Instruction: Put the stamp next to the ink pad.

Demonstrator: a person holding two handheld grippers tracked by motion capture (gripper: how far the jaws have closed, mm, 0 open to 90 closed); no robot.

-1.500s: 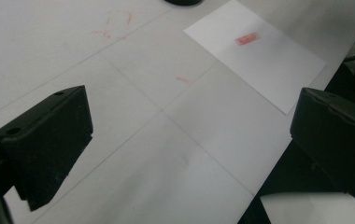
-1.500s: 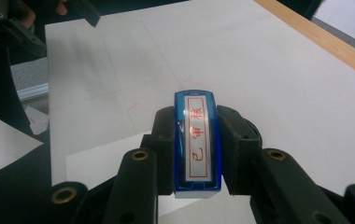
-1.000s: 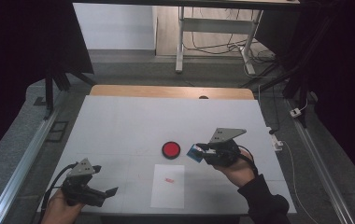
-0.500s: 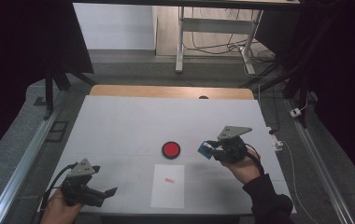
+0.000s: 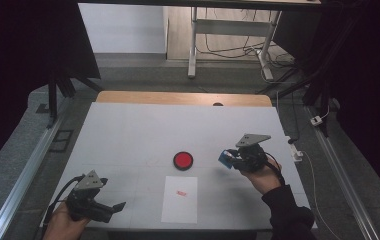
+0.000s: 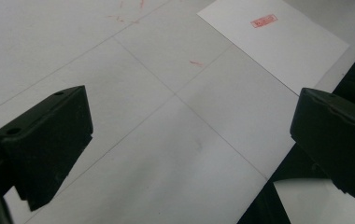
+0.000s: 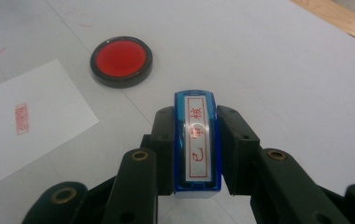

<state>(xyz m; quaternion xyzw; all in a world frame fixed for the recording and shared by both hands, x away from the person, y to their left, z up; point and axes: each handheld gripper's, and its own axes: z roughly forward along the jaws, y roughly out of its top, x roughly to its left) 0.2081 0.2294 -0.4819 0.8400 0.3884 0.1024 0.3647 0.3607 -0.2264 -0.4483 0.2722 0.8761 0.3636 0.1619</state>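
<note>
Glossy blue plastic stamp [image 7: 197, 144] between matt black plastic jaws; matt paper sheet [image 5: 180, 198]; smooth white table [image 5: 128, 135] with a wooden far edge.

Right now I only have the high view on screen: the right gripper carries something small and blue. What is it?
Observer: A blue stamp, clamped between the right gripper's jaws; its label carries red characters inside a red frame.
Operator: The red speck on the paper, is that a stamp print?
Observer: Yes. On the white sheet the mark is a red rectangular frame with characters inside.
Operator: And the left gripper, is it carrying anything?
Observer: No. The left gripper's jaws stand wide apart over bare table, nothing between them.
</note>
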